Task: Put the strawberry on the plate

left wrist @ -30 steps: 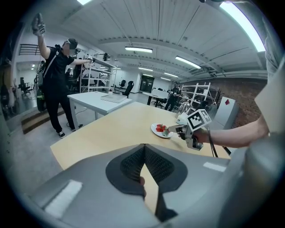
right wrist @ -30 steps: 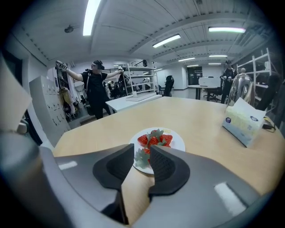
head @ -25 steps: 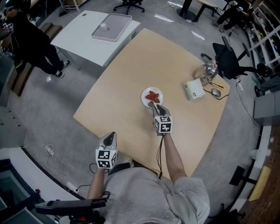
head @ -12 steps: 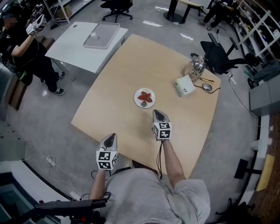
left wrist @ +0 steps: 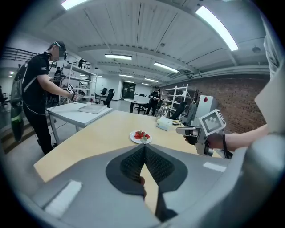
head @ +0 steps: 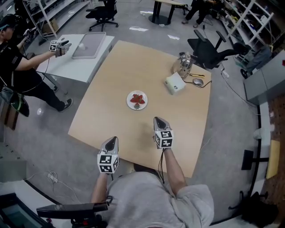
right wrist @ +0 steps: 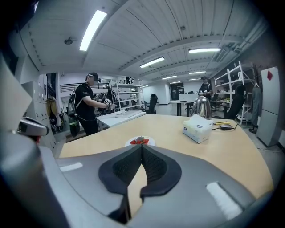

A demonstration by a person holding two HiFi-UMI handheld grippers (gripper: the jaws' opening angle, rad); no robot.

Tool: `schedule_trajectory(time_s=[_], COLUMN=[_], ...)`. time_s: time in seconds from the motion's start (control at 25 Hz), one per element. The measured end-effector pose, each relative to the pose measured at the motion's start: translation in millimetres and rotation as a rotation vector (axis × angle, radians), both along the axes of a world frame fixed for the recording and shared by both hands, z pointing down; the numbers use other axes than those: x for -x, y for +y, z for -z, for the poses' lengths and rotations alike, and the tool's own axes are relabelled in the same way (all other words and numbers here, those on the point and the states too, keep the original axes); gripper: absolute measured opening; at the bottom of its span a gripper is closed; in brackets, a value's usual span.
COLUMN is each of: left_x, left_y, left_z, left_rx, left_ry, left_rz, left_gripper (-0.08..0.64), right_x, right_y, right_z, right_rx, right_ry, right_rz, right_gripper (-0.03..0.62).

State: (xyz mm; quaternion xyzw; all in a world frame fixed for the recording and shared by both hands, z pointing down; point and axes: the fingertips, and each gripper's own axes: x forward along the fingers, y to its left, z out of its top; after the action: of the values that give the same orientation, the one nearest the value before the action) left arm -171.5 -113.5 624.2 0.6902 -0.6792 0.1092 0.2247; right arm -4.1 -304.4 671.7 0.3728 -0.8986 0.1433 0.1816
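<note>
Strawberry (head: 137, 99) sits on the plate (head: 128, 102); right gripper (head: 157, 119) clenched on nothing, near the plate on the person's side, not touching it; left gripper (head: 113, 139) jaws also pressed together, empty, farther from the plate; tissue box (head: 174, 83) beyond the plate, well apart.

Two tables stand here, one wooden table (head: 133, 67) and one white table (head: 71, 67). Two chairs show clearly, one office chair (head: 103, 10) beyond the white table and a second office chair (head: 209, 46) past the wooden table's far corner. The wooden table bears one plate (head: 130, 103), one kettle (head: 184, 63), one tissue box (head: 175, 83) and one computer mouse (head: 197, 82). The strawberry (head: 137, 99) pieces on the plate are too small to count. The white table bears one tray (head: 89, 44). Two grippers show in front, the left gripper (head: 113, 139) and the right gripper (head: 156, 119), and one other person (head: 18, 67) stands beside the white table.
</note>
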Motion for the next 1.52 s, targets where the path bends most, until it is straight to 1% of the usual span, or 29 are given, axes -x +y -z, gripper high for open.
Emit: schedule_trajectory(time_s=[0.24, 0.48, 0.92, 1.28, 1.52], left_x=[-20.7, -39.8, -71.1, -82.7, -88.2], left_y=[-1.2, -2.6, 1.5, 15.3, 31.1], left_z=[3.0, 4.9, 9.8, 11.3, 15.5], left_rx=[-0.011, -0.025, -0.048, -0.067, -0.085], left_ry=[0.002, 0.005, 0.000, -0.003, -0.005], left_rz=[-0.062, -0.125, -0.221, -0.270, -0.281], left_gripper=[0.018, 0.018, 0.018, 0.018, 0.018], right_x=[-37.1, -65.4, -116.3, -135.9, -148.8], right_y=[24.4, 49.2, 95.0, 136.1, 161.6], right_z=[10.7, 16.5, 33.7, 36.3, 39.2], right_rx=[-0.017, -0.032, -0.059, -0.074, -0.089], right_ry=[-0.023, -0.036, -0.089, -0.096, -0.091], right_rz=[-0.070, -0.125, -0.251, -0.304, -0.324], right_gripper=[0.007, 0.007, 0.006, 0.006, 0.006])
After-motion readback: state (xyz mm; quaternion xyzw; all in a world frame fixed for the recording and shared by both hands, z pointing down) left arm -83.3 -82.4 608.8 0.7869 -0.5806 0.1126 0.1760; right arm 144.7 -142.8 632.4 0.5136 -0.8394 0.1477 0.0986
